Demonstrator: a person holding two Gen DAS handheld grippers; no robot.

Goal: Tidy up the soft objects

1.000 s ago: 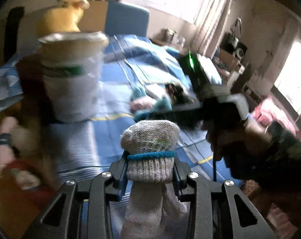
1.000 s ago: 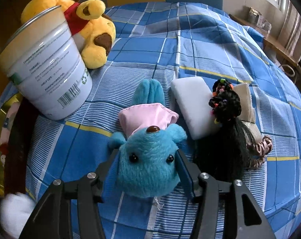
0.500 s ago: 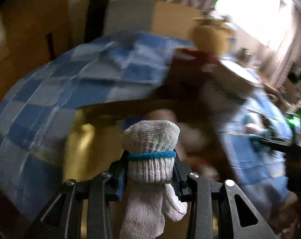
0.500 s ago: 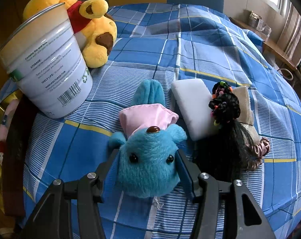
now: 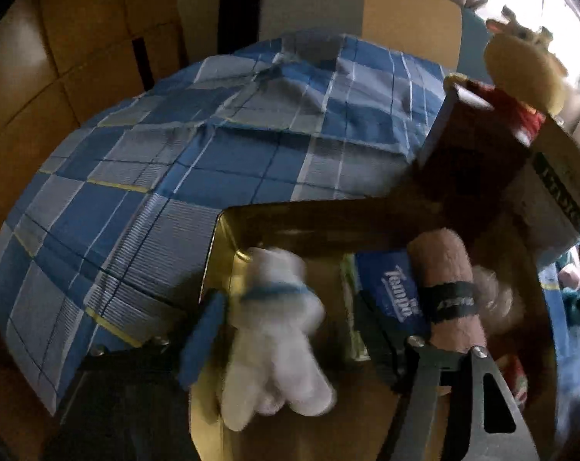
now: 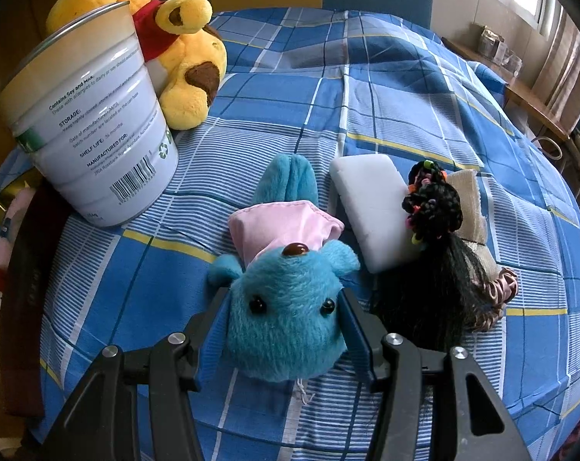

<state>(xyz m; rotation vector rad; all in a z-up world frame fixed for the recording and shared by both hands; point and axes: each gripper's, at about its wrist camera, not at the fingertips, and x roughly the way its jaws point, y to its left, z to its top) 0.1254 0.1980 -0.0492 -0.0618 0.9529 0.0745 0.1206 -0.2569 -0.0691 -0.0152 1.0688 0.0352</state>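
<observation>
The blue checked bed cover (image 6: 405, 88) carries most of the toys, and the gold box (image 5: 228, 238) sits at its left edge. Near that edge stand one big white tin (image 6: 93, 130) and one yellow bear (image 6: 174, 38) right behind it.

In the middle of the cover lies one blue plush toy (image 6: 286, 307), head toward the right gripper (image 6: 286, 340), body pointing away. The pads are clamped on both sides of its head. Just beside it lie one white pad (image 6: 370, 211) and one doll with black hair (image 6: 436, 253).

The left gripper (image 5: 301, 345) hangs over the box. Its jaws have just been opening, and one rolled white sock (image 5: 274, 345) sits loose between them, long way down. It looks blurred, so it may be dropping. The right one is nearer the plush toy, which must go left to the box.
</observation>
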